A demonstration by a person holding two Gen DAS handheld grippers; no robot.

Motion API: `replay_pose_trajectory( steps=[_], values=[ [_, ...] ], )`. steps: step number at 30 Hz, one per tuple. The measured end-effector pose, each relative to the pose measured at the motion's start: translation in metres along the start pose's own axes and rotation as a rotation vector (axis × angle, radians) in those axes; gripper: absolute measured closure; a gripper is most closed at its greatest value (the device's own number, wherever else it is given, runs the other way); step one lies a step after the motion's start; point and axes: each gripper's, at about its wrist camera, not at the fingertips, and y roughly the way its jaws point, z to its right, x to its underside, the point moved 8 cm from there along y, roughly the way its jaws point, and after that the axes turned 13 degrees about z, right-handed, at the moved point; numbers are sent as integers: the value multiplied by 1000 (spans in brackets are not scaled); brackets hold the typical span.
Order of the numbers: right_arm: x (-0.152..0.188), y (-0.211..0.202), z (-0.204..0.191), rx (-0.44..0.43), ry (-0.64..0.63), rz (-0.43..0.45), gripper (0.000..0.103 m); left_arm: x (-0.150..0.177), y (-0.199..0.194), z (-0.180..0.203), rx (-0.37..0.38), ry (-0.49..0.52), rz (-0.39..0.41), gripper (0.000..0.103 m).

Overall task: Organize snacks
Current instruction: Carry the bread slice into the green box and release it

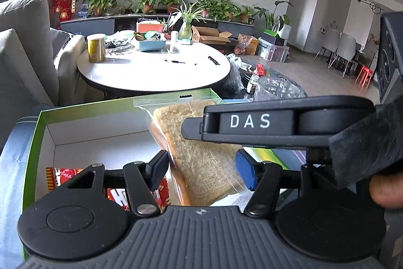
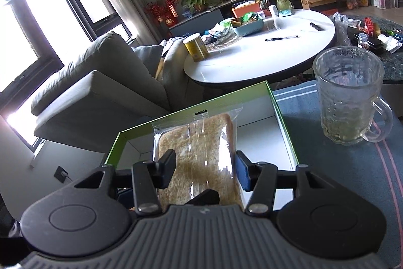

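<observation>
Hand-held gripper (image 2: 205,172) around crinkly clear-wrapped toast (image 2: 199,155).

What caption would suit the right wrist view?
Both grippers' fingers clamp a bagged bread slice above a green-rimmed box, beside a glass mug.
</observation>
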Motion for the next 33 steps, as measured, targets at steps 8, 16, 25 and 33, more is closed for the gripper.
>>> replay_pose_trajectory(
  steps=[8,16,25,33],
  values=[
    [-12,10,3,-12,3,11,37,-5,11,-2,-9,5,-15,47],
    [0,17,15,-13,19,-41,37,10,5,-7,-17,37,-63,42],
    [-15,-20,11,-4,27,25,36,-7,-38,-6,-26,76,16,37],
    [-3,-68,-11,-53,10,54,36,0,-90,-19,-63,37,31,32]
  ],
)
